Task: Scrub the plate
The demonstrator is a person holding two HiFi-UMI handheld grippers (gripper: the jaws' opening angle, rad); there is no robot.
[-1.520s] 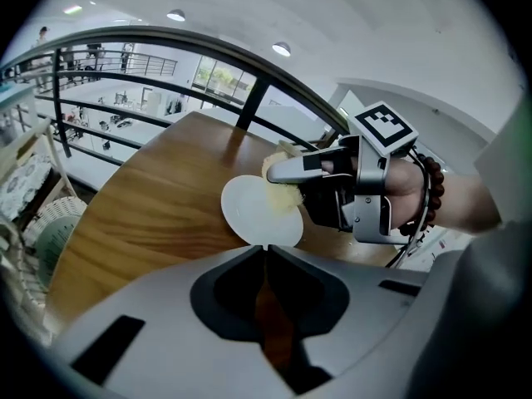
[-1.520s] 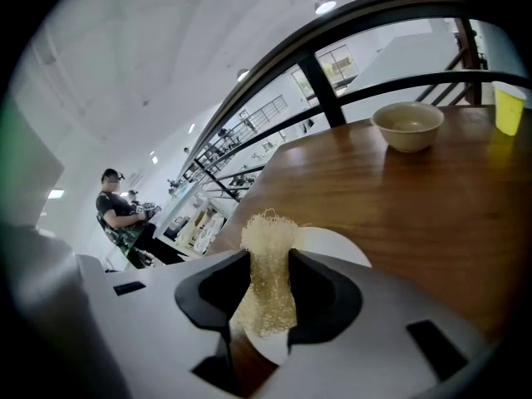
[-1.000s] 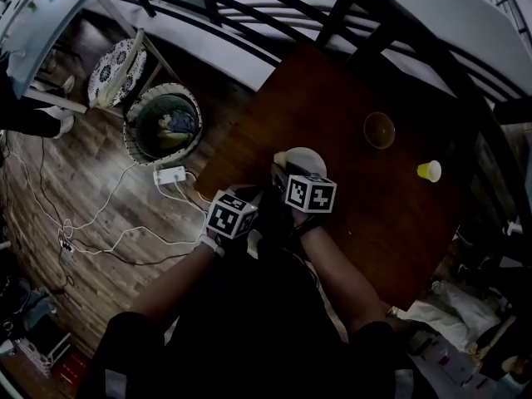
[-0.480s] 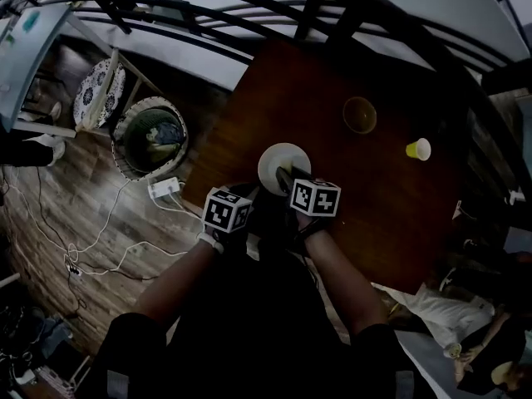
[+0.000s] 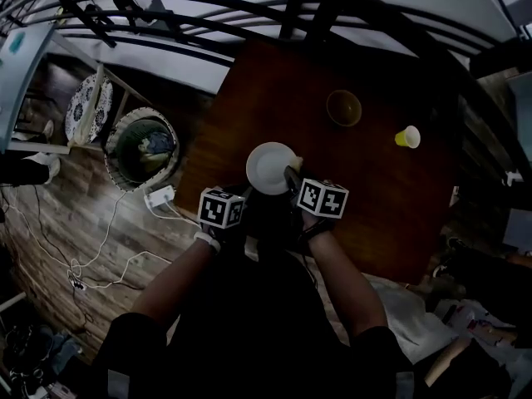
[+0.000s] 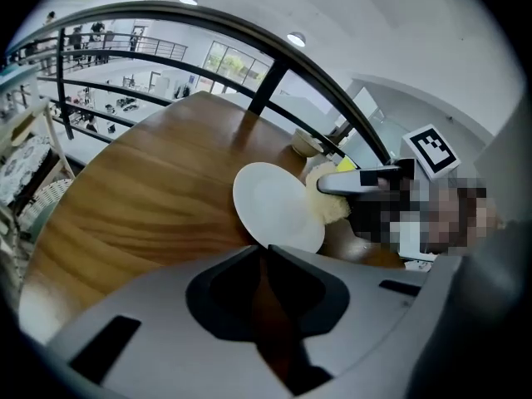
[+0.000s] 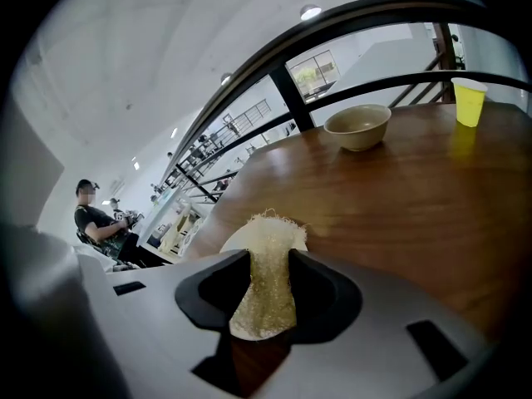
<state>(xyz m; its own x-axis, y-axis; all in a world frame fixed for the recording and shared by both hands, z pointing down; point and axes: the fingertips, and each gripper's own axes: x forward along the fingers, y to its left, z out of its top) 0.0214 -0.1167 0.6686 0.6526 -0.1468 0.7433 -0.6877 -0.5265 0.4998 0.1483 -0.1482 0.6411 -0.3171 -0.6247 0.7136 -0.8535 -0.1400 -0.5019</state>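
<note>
A white plate [image 5: 270, 168] sits near the front edge of the dark wooden table [image 5: 374, 206]. In the left gripper view the plate [image 6: 274, 206] looks tilted, its near rim at the tips of my left gripper [image 6: 262, 249], which is shut on that rim. My right gripper [image 7: 270, 252] is shut on a pale yellow scrub sponge [image 7: 268, 273]. The sponge [image 6: 328, 202] touches the plate's right rim, and a sliver of the plate [image 7: 235, 238] shows just behind the sponge. From above, the left gripper [image 5: 248, 193] and the right gripper [image 5: 292, 174] flank the plate.
A tan bowl [image 5: 343, 107] and a yellow cup [image 5: 406, 137] stand further back on the table. A black railing [image 5: 249, 7] runs behind it. On the floor to the left are a round basket [image 5: 143, 148], a power strip [image 5: 158, 196] and cables.
The right gripper with the sponge has slid off the plate's top to its right rim, so the plate shows whole. The head view has shifted; bowl and cup appear further left.
</note>
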